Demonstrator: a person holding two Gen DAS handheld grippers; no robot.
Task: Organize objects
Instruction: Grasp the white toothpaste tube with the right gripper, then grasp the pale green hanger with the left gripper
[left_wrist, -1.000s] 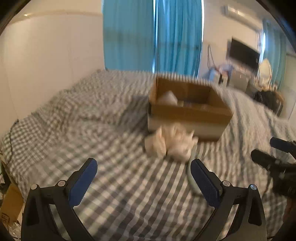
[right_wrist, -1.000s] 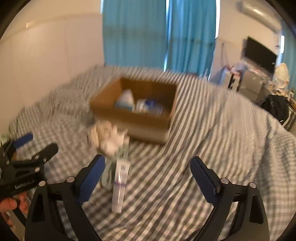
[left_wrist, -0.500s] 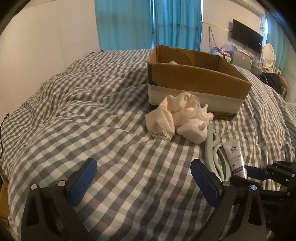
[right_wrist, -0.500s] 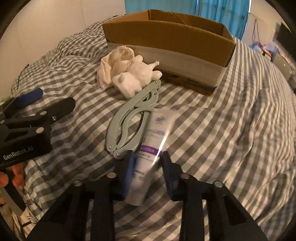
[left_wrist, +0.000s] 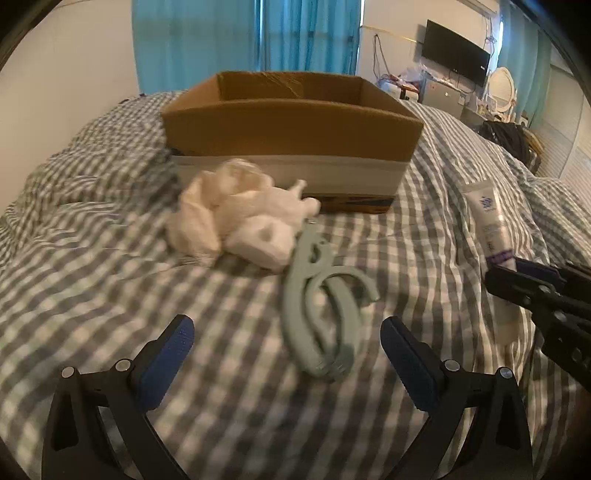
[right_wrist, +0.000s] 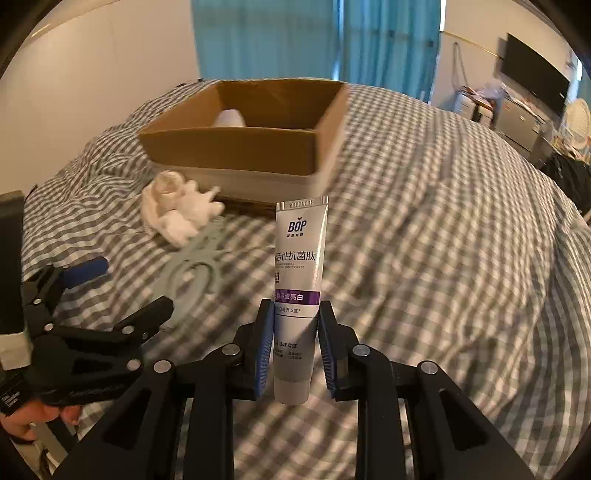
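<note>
My right gripper (right_wrist: 295, 314) is shut on a white and purple toothpaste tube (right_wrist: 300, 258) and holds it upright above the bed; the tube also shows in the left wrist view (left_wrist: 487, 221), with the right gripper (left_wrist: 517, 273) beside it. My left gripper (left_wrist: 286, 332) is open and empty, low over a pale green hanger (left_wrist: 321, 295) that lies between its fingers. A crumpled white cloth (left_wrist: 240, 214) lies in front of the open cardboard box (left_wrist: 291, 125). The box (right_wrist: 251, 147) holds a white object (right_wrist: 229, 118).
Everything lies on a bed with a grey checked cover (left_wrist: 110, 295). Blue curtains (right_wrist: 314, 40) hang behind. A TV (left_wrist: 456, 59) and cluttered furniture stand at the far right. My left gripper (right_wrist: 92, 291) shows at the left of the right wrist view.
My right gripper closed on the toothpaste tube and lifted it off the bed. My left gripper moved forward and down toward the green hanger.
</note>
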